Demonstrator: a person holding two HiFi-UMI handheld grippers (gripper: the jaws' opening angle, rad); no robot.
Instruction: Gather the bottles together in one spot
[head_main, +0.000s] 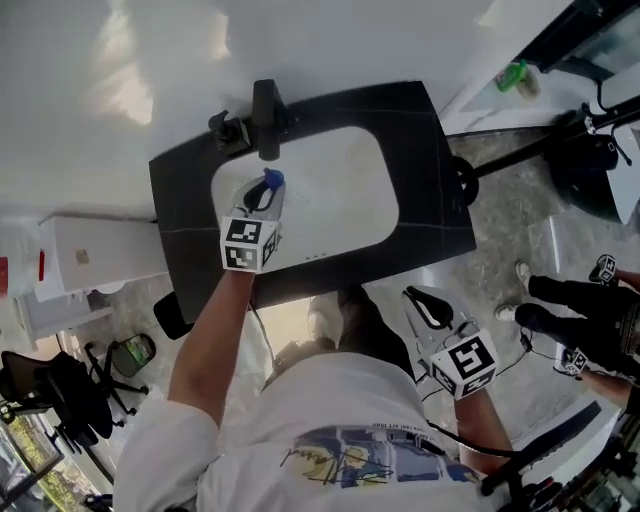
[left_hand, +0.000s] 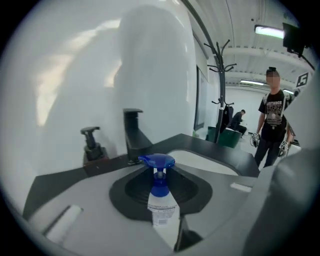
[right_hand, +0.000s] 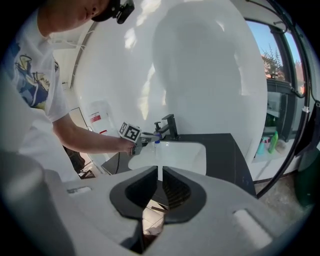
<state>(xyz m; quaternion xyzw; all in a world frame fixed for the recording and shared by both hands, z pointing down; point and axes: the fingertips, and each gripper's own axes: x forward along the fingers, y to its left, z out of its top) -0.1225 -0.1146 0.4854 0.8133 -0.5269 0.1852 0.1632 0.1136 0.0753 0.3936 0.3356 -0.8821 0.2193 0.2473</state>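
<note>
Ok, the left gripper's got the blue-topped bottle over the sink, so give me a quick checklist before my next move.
1. Grip on the bottle: ok. The left gripper is shut on the blue-topped bottle, which stands upright between its jaws.
2. Bottle's position: ok. It is held over the white basin.
3. Clearance: ok. The faucet and soap dispenser are ahead of the bottle, not touching it.
4. Right gripper: ok. It is shut, empty and off the counter.
5. Gathering spot: cannot tell. The only other bottles in view are green bottles beyond the counter's right end.
</note>
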